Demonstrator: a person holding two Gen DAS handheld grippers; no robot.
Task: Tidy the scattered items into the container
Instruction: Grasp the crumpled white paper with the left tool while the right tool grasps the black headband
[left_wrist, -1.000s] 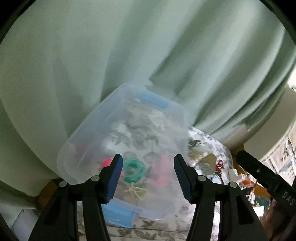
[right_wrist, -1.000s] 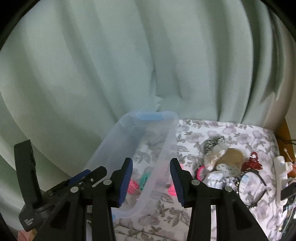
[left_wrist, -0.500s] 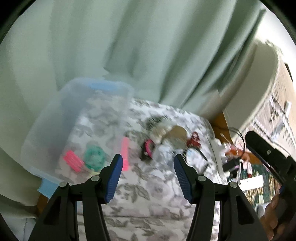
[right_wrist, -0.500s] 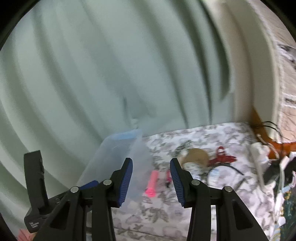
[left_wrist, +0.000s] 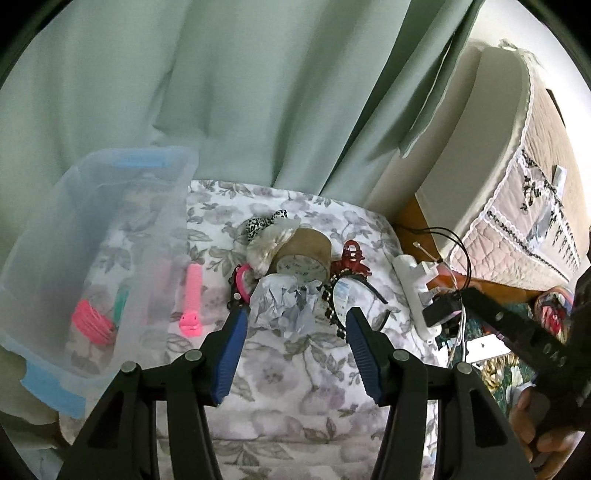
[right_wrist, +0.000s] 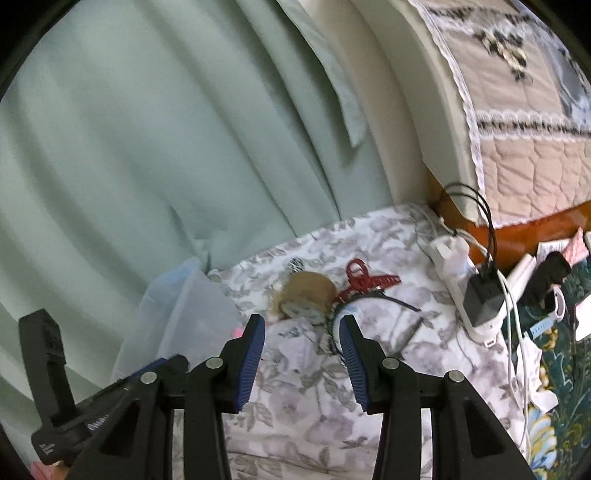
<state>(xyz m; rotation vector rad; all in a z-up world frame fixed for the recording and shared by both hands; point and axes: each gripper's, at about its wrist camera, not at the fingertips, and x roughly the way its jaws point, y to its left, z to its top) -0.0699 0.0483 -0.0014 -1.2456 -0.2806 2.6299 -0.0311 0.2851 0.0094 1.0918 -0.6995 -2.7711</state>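
Note:
A clear plastic container (left_wrist: 55, 236) with blue latches stands at the left on the floral cloth; it holds pink and green hair items (left_wrist: 92, 317). It also shows in the right wrist view (right_wrist: 184, 314). Scattered items lie to its right: a pink clip (left_wrist: 192, 299), crumpled paper (left_wrist: 284, 302), a tape roll (left_wrist: 306, 254), a red claw clip (left_wrist: 351, 258), a black headband (left_wrist: 354, 295). My left gripper (left_wrist: 295, 350) is open and empty, just short of the paper. My right gripper (right_wrist: 301, 354) is open and empty, near the tape roll (right_wrist: 306, 295) and the red clip (right_wrist: 362, 280).
A green curtain (left_wrist: 221, 92) hangs behind. A white power strip (right_wrist: 465, 291) with a black charger and cables lies at the right edge of the cloth. A quilted headboard (right_wrist: 517, 110) and clutter stand further right.
Both grippers have swung right, away from the container and toward the pile of scattered items. Both stay open and empty.

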